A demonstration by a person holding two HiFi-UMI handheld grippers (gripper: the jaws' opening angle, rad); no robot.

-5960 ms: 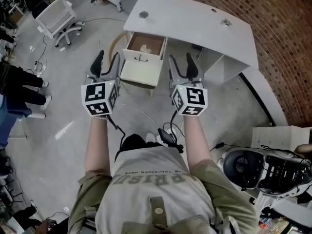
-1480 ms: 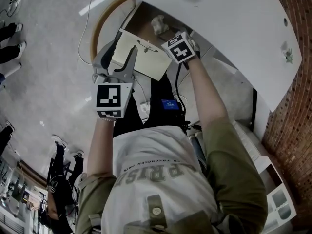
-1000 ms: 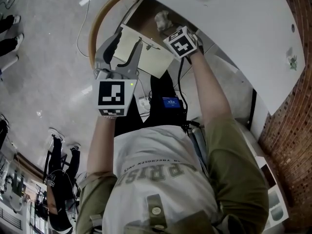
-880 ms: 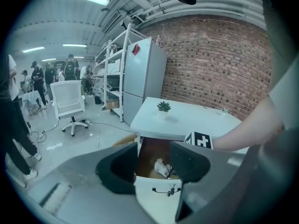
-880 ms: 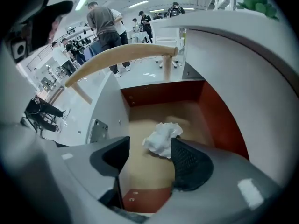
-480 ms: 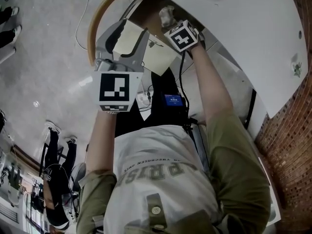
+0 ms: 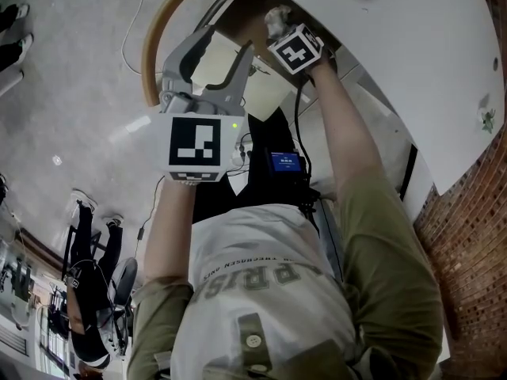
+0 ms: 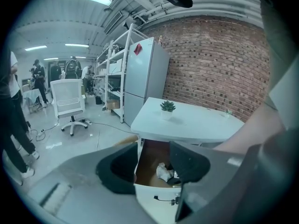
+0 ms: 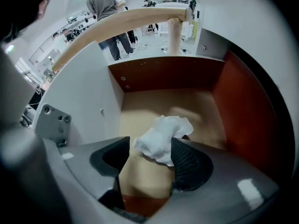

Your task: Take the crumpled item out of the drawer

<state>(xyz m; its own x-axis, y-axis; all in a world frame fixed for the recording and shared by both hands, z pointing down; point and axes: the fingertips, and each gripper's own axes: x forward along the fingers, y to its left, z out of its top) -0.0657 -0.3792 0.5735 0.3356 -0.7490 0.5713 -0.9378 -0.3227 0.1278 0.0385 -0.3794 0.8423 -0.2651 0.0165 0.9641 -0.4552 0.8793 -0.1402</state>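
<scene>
The job is only partly done. The wooden drawer with red-brown walls [image 9: 233, 106] is open, and the crumpled white ball of paper [image 9: 161, 139] lies inside on the pale floor of it. It has not been lifted out yet.

The right gripper [image 9: 147, 155] is reaching down into the drawer. Its two dark jaws are spread apart, with one on each side of the paper. The jaw at 3 o'clock looks like it is touching the paper. The jaw at 9 o'clock has a little gap next to it. So the paper sits between the jaws, but they are not pinching it.

What is left, I think: squeeze the jaws onto the paper, lift it up past the drawer walls, and bring it out from under the white desk top [image 7: 396, 46].

The left gripper [image 8: 153, 157] is held up in the air outside the drawer, at about 10 o'clock in the head view. Its jaws are spread too, and nothing is between them — the drawer only shows far behind them.

The drawer holds just one thing that I can see, the paper ball. In the right gripper view it lies toward the 6 o'clock side of the drawer floor. The rest of the floor, up toward 12 o'clock, looks bare.
</scene>
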